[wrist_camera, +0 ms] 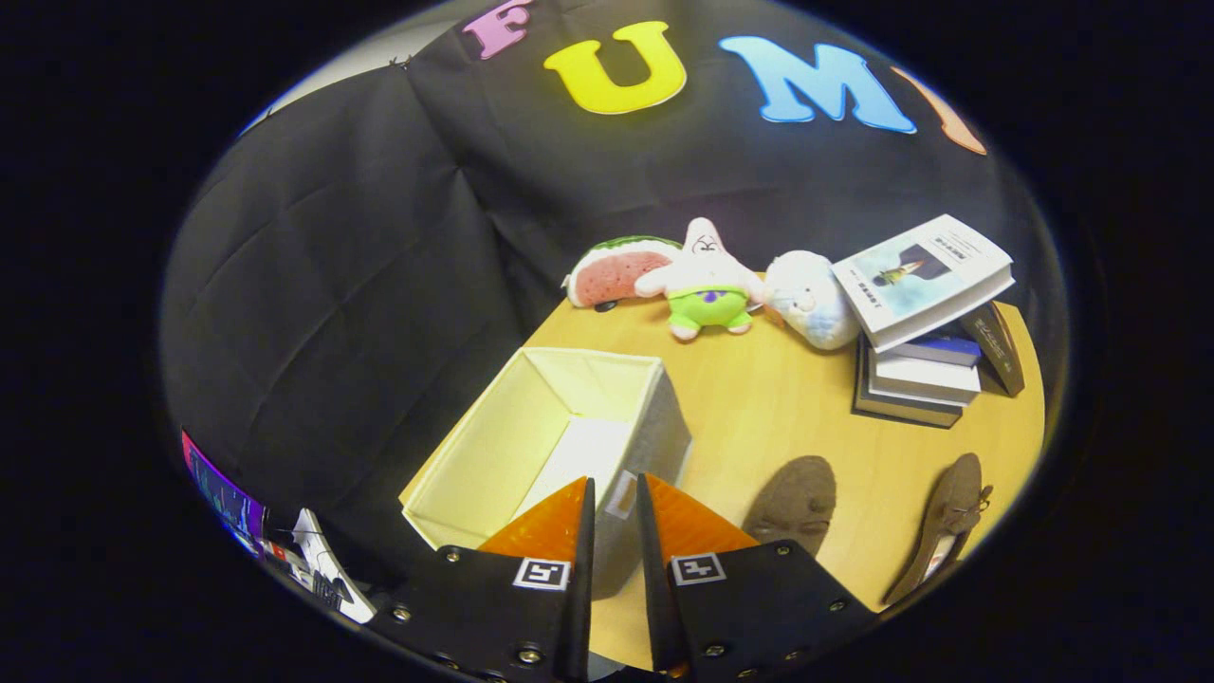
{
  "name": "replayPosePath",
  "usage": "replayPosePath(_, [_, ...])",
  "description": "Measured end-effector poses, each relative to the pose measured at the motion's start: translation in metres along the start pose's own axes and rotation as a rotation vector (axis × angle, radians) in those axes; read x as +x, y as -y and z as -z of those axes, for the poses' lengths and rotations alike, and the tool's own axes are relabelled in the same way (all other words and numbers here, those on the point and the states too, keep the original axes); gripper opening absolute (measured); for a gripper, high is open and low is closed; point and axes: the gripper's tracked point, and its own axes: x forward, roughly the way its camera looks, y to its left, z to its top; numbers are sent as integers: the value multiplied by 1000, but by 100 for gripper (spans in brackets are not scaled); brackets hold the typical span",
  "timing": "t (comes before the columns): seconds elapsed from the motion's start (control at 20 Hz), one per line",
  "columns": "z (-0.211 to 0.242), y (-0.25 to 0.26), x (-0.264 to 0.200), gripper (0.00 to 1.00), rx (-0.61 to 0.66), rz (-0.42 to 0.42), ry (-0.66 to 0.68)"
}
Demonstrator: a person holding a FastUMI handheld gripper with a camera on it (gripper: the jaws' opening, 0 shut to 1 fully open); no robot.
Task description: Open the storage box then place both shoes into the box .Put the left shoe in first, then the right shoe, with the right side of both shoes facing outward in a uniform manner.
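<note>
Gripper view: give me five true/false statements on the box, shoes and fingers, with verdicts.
1. The box is open and holds no shoe. True.
2. Both shoes lie on the table. True: one shoe sits just beside the fingers, the other shoe farther out.
3. The gripper fingers are shut on a shoe. False: they hold nothing, with a narrow gap between them, over the box's near wall.
4. The books are stacked inside the box. False: they stand on the table beyond the shoes.
5. Three plush toys lie at the table's far edge. True.
</note>
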Motion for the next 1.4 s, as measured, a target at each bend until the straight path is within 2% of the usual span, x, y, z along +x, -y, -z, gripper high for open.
replayPosePath(0.4, [18, 67, -17, 25, 15, 137, 6])
replayPosePath(0.85, [101, 136, -14, 25, 44, 348, -158])
replayPosePath(1.0, [117, 139, 1, 25, 82, 348, -202])
replayPosePath(1.4, [124, 170, 50, 25, 108, 413, -271])
